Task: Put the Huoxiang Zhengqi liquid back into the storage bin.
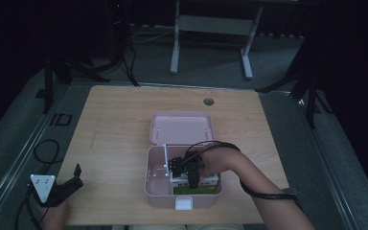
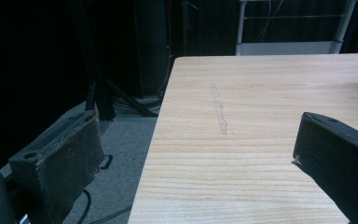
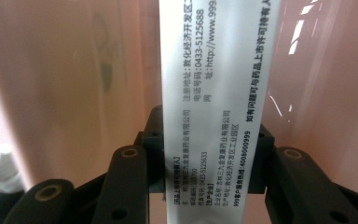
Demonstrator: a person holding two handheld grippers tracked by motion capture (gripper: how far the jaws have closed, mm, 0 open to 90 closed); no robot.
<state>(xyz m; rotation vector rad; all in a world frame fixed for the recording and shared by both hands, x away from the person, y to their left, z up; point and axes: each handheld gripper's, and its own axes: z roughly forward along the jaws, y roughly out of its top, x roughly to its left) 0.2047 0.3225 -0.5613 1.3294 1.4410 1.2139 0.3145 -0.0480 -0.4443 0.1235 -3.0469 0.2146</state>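
Note:
An open pink box [image 1: 149,191] stands near the table's front edge, its lid [image 1: 182,128] laid back behind it. My right gripper [image 1: 172,164] reaches down into the box, shut on a narrow white carton [image 1: 165,155] that stands on edge by the left wall. In the right gripper view the carton [image 3: 214,70], printed with black text, runs up between the jaws of the right gripper [image 3: 209,158], with pink wall behind. My left gripper [image 1: 69,188] rests at the table's front left corner. Nothing lies between the wide-apart jaws of the left gripper [image 2: 196,154].
A white and green package [image 1: 199,186] lies in the box under the right hand. A white latch [image 1: 183,203] sits on the box front. A round hole [image 1: 209,101] marks the far table edge. Cables [image 1: 45,151] lie on the floor at left.

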